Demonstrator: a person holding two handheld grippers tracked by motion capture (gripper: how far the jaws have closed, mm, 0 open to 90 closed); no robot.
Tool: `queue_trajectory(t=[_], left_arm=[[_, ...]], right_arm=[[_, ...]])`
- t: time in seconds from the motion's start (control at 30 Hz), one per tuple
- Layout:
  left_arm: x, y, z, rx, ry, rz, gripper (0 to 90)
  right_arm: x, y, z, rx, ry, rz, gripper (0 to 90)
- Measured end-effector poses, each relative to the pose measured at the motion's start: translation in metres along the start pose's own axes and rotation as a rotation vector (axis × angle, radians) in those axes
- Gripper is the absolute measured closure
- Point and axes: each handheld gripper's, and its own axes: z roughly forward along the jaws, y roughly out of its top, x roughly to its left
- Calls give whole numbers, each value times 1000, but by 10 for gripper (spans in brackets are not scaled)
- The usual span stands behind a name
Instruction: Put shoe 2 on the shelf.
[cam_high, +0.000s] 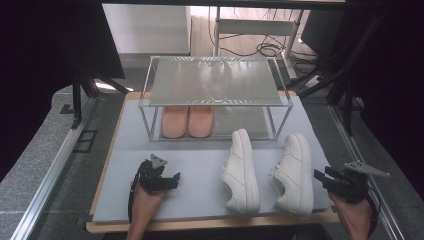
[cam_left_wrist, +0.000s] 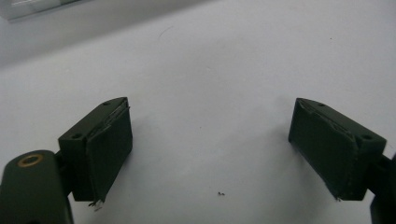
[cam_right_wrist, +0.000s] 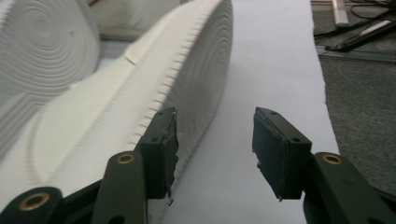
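High view: two white sneakers are seen lying on their sides on the bench (cam_high: 200, 200), in front of a clear shoe rack (cam_high: 215, 80) where a pink pair (cam_high: 187, 121) is stored on the lower shelf. The right tool (cam_high: 320, 176) is held just beside the right sneaker (cam_high: 295, 172), its jaws partly apart with nothing gripped between them. The left sneaker (cam_high: 241, 170) lies alongside. The left tool (cam_high: 175, 179) is held wide open over bare bench, holding nothing.

Black claws (cam_high: 320, 176) with brass-ringed screws, grey three-cornered top plates.
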Motion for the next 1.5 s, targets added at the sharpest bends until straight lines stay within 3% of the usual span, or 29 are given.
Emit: queue_trajectory(t=[0.3, 0.47, 0.63, 0.9, 1.2, 1.37, 1.5], left_arm=[[0, 0, 0, 0, 0, 0, 138], [0, 0, 0, 0, 1, 0, 139], [0, 0, 0, 0, 1, -1, 139], [0, 0, 0, -1, 2, -1, 140], [0, 0, 0, 0, 1, -1, 140], [0, 0, 0, 0, 1, -1, 140], [0, 0, 0, 0, 2, 3, 140]], right_arm=[[17, 12, -8, 6, 74, -53, 743], [27, 16, -1, 23, 106, -93, 895], [30, 17, 4, 35, 112, -100, 900], [29, 14, 0, 30, 76, -112, 900], [16, 8, -7, 20, 54, -79, 900], [3, 1, -13, 29, -7, -59, 900], [-6, -4, -14, 34, -20, -31, 900]])
